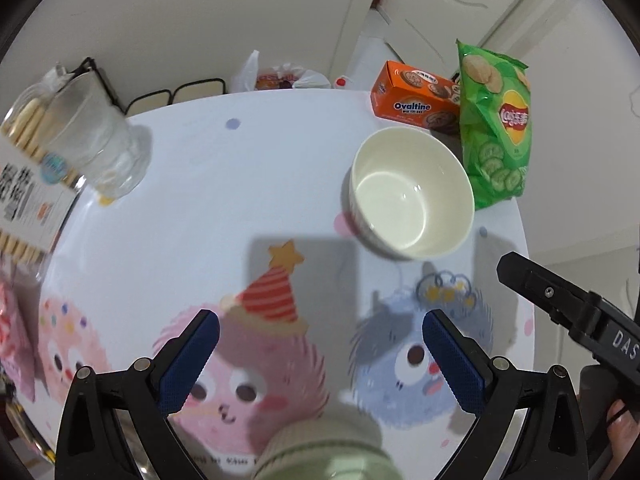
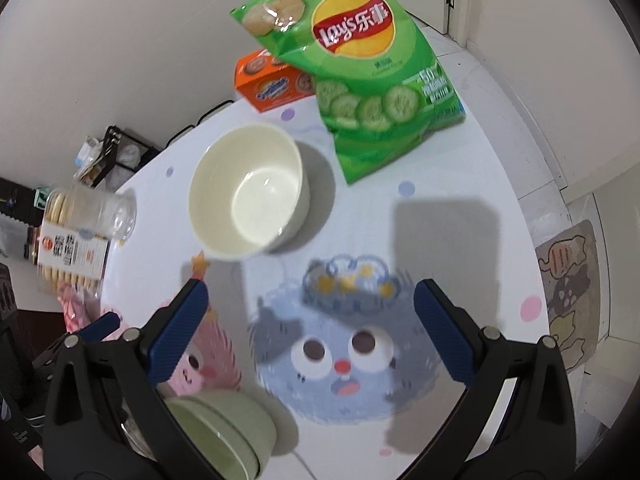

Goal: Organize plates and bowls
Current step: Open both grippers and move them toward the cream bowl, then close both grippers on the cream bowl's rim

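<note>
Left gripper (image 1: 320, 354) jaws wide, nothing between them, over the cartoon tablecloth (image 1: 240, 184). Green bowl (image 2: 224, 432) at the near table edge, just below it. White bowl (image 1: 410, 196) upright mid-table, near the Lay's bag (image 1: 496, 128). Right gripper (image 2: 310, 330) wide too, empty.

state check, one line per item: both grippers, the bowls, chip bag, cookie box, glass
left gripper: open, nothing between its fingers
right gripper: open, nothing between its fingers
white bowl: upright, empty, on the table
green bowl: upright, near table edge
Lay's chip bag: sealed, propped up
Ovaltine box: closed
glass: empty
</note>
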Tool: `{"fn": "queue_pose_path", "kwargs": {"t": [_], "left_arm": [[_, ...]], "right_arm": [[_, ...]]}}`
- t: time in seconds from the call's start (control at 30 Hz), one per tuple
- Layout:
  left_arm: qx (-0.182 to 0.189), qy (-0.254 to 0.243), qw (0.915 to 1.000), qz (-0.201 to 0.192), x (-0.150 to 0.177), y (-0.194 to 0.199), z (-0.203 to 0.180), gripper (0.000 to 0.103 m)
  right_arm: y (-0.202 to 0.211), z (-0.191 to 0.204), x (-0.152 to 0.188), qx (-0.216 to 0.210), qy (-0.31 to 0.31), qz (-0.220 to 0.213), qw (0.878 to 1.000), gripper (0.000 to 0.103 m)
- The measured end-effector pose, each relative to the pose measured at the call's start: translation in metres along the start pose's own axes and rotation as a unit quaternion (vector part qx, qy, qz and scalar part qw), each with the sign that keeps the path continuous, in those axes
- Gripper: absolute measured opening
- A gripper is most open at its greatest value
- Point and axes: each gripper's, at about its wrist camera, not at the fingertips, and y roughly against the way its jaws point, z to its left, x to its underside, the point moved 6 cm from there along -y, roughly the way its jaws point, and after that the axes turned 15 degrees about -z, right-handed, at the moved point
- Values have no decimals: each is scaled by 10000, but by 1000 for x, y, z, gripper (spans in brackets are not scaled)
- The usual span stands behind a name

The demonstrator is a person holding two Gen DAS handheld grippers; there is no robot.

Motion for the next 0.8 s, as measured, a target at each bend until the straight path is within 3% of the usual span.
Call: {"fn": "queue_pose_path", "kwargs": {"t": [0.37, 0.4, 0.53, 0.6, 0.7, 0.77, 0.8], "left_arm": [[-57, -357, 9993, 128, -33, -50, -19, 102], [-79, -369, 9992, 122, -35, -54, -19, 98], [-115, -401, 9988, 247, -38, -68, -19, 64], [-65, -376, 9987, 329, -38, -75, -18, 58], [44, -278, 9988, 405, -38, -82, -18, 48], [73, -270, 9987, 416, -38, -84, -19, 45], [105, -271, 9986, 433, -38, -85, -19, 42]], "right_arm": [[-41, 5, -28, 179, -176, 141, 9996, 102], [-45, 5, -30, 180, -248, 163, 9994, 102], [-58, 9, -32, 308, -135, 249, 9991, 102], [-63, 9, -33, 320, -194, 260, 9990, 102], [-71, 7, -33, 385, -255, 313, 9984, 92], [-76, 7, -32, 432, -246, 361, 9981, 73], [-79, 7, -31, 450, -266, 404, 9978, 59]]}}
